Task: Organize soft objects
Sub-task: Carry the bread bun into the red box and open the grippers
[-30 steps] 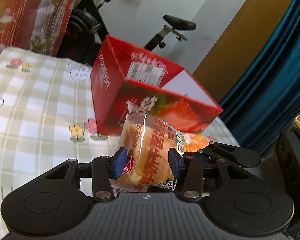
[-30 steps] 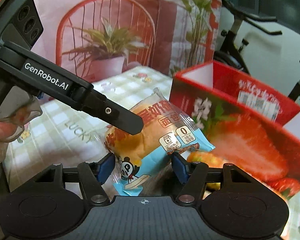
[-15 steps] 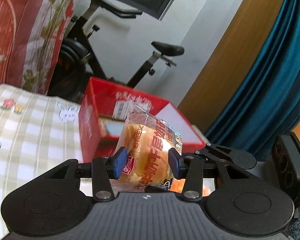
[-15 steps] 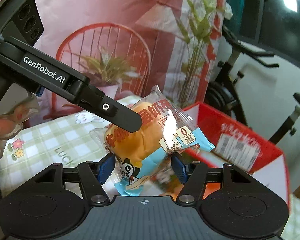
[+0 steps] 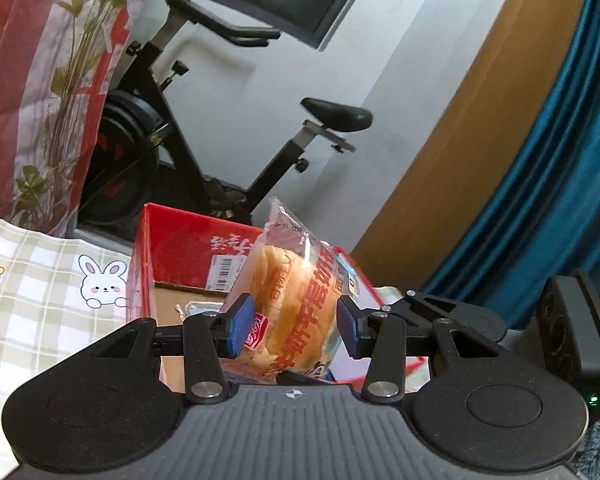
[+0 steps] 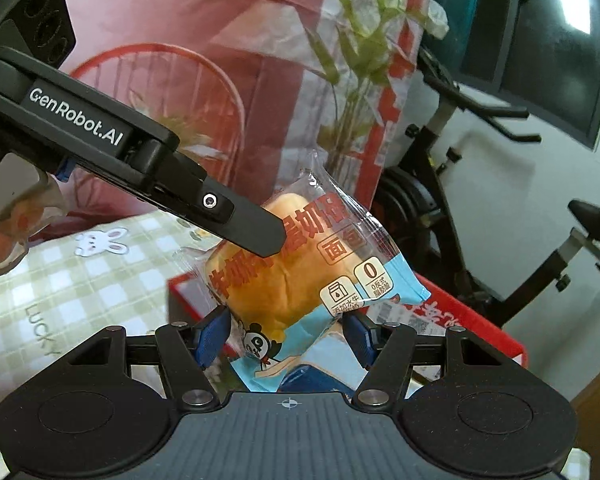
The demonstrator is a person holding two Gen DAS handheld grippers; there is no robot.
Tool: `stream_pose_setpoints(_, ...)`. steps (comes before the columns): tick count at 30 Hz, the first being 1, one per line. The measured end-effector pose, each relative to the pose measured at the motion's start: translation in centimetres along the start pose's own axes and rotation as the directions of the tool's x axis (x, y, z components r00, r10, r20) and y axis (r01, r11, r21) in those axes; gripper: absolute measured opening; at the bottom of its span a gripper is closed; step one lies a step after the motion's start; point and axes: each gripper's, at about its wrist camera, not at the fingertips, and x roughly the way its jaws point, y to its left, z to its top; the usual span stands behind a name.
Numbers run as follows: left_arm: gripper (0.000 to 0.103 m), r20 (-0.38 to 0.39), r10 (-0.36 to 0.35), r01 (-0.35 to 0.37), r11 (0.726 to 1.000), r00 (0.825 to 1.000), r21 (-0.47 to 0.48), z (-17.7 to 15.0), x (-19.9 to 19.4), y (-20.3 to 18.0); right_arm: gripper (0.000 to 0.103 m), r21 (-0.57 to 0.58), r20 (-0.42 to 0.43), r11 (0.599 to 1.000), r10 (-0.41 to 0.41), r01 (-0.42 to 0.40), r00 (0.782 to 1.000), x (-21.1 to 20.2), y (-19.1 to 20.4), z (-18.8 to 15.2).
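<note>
Left to right: desk (image 5: pixel 32 320) in a checked rabbit-print cloth, then one red carton (image 5: pixel 180 248), open-topped, at the desk's far edge. One packaged item (image 5: pixel 194 307) lies inside; floor otherwise bare cardboard. One wrapped bread bun (image 5: pixel 296 312) sits in the air over the carton, held by two tools: left tool (image 5: pixel 296 326) clamped on its sides, right tool (image 6: pixel 288 334) clamped on the blue wrapper end. One exercise bike (image 5: pixel 188 128) behind, blue curtain (image 5: pixel 540 200) at right, both well apart from the bun.
</note>
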Motion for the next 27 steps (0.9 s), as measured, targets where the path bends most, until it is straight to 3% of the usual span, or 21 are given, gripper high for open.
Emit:
stream_pose_setpoints(5, 0.047, -0.025, 0.022, -0.024, 0.998, 0.999, -0.055, 0.5, 1.9, 1.6, 0.058, 0.017, -0.020, 0.999, 0.047, -0.046, 0.999, 2.7, -2.1, -0.2)
stream_pose_setpoints(11, 0.047, -0.077, 0.064, -0.068, 0.997, 0.995, -0.047, 0.7, 3.7, 2.2, 0.054, 0.046, -0.056, 0.993, 0.114, -0.112, 0.992, 5.4, -4.3, -0.7)
stream_pose_setpoints(16, 0.047, -0.116, 0.062, -0.066, 0.997, 0.991, -0.034, 0.2, 4.6, 2.4, 0.051, 0.147, -0.042, 0.976, 0.167, -0.159, 0.985, 6.7, -6.2, -0.7)
stream_pose_setpoints(21, 0.047, -0.103, 0.108, -0.111, 0.993, 0.989, -0.029, 0.5, 4.3, 2.5, 0.051, 0.140, -0.087, 0.981, 0.147, -0.134, 0.985, 7.3, -6.0, -1.4)
stream_pose_setpoints(27, 0.047, -0.077, 0.167, -0.162, 0.985, 0.983, 0.058, 0.5, 3.2, 0.5, 0.051, 0.164, -0.114, 0.984, 0.087, -0.068, 0.990, 5.8, -6.1, -2.6)
